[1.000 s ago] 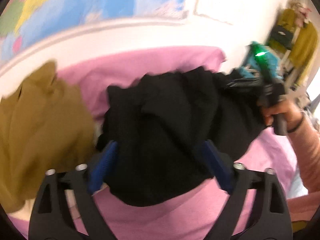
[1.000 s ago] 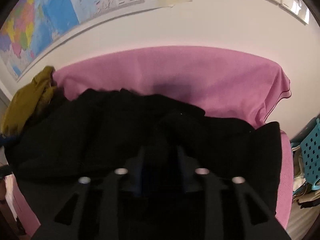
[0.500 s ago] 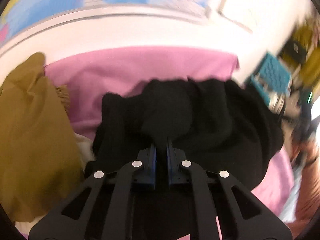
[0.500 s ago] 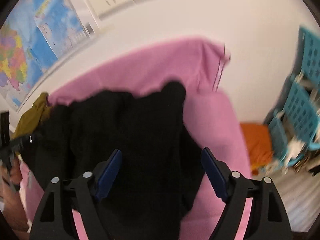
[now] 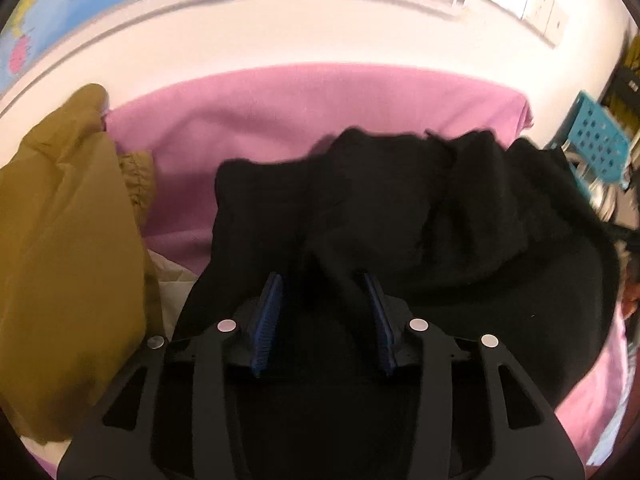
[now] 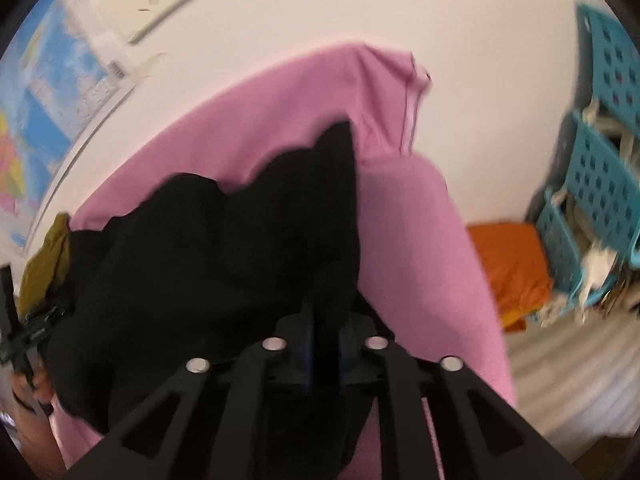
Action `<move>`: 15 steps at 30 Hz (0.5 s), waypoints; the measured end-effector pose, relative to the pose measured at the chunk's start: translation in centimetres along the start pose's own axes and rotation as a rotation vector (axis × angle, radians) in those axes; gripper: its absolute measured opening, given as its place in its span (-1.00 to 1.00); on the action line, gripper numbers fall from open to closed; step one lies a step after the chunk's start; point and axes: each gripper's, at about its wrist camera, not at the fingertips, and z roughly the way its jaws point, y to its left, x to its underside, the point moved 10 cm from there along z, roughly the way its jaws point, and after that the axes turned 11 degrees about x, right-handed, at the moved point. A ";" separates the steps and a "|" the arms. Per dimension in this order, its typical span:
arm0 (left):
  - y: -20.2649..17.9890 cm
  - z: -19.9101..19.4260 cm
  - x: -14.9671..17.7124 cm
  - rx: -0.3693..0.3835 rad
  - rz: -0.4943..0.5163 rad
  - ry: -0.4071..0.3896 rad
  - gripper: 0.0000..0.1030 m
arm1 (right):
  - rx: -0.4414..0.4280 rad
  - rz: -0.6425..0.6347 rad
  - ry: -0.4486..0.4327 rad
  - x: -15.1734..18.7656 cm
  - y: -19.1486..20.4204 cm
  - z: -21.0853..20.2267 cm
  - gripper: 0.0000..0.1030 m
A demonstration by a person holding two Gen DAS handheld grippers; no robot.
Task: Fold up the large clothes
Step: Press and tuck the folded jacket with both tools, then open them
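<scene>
Since the earlier frames the black garment [image 5: 400, 220] has been pulled rightward across the pink cover [image 5: 300, 104] and now lies bunched on it, its right part hanging past the cover's edge. The left gripper [image 5: 326, 320] was clamped half a second ago; its fingers [image 5: 267, 320] have just been opening and now stand half apart, black cloth lying between them, the pads not pressing. The right gripper [image 6: 324, 344] was spread wide; its fingers have just been closing and are now nearly together, pinching a fold of the garment [image 6: 240, 240]. Mustard garment [image 5: 68, 248] lies left of the black one. Blue crates [image 6: 592, 200] and an orange cloth [image 6: 512, 264] are off to the right; a map [image 5: 80, 0] hangs on the wall.
</scene>
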 end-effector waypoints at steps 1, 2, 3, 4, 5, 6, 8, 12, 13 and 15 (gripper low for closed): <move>-0.1 -0.9 -0.1 0.018 -0.011 -0.029 -0.07 | -0.019 0.024 -0.003 0.0 -0.3 -0.3 -0.70; -0.3 -1.9 0.0 0.043 -0.021 -0.056 0.00 | -0.037 0.063 -0.009 -0.1 -0.8 -0.9 -0.44; -0.4 -3.2 0.2 0.066 -0.033 -0.083 0.09 | -0.047 0.085 -0.019 0.0 -1.2 -1.7 -0.32; -0.3 -4.7 0.4 0.064 -0.037 -0.116 0.35 | -0.057 0.116 -0.042 0.1 -1.8 -2.9 -0.08; -0.3 -6.0 0.6 0.061 -0.032 -0.155 0.41 | -0.080 0.139 -0.065 0.2 -2.2 -4.0 0.03; -0.5 -7.4 1.2 0.063 -0.016 -0.188 0.42 | -0.115 0.149 -0.085 0.5 -2.3 -5.5 0.03; -0.9 -9.7 3.1 0.077 0.006 -0.220 0.44 | -0.164 0.167 -0.120 1.8 -2.6 -8.1 0.26; -0.7 -11.4 7.8 0.193 -0.067 -0.217 0.48 | -0.320 0.187 -0.086 6.3 -1.2 -10.9 0.30; -0.6 -11.1 9.4 0.245 -0.122 -0.199 0.48 | -0.359 0.192 -0.063 7.5 -0.4 -11.1 0.30; -0.7 -9.2 11.2 0.313 -0.186 -0.154 0.48 | -0.459 0.202 0.001 9.9 1.9 -10.8 0.31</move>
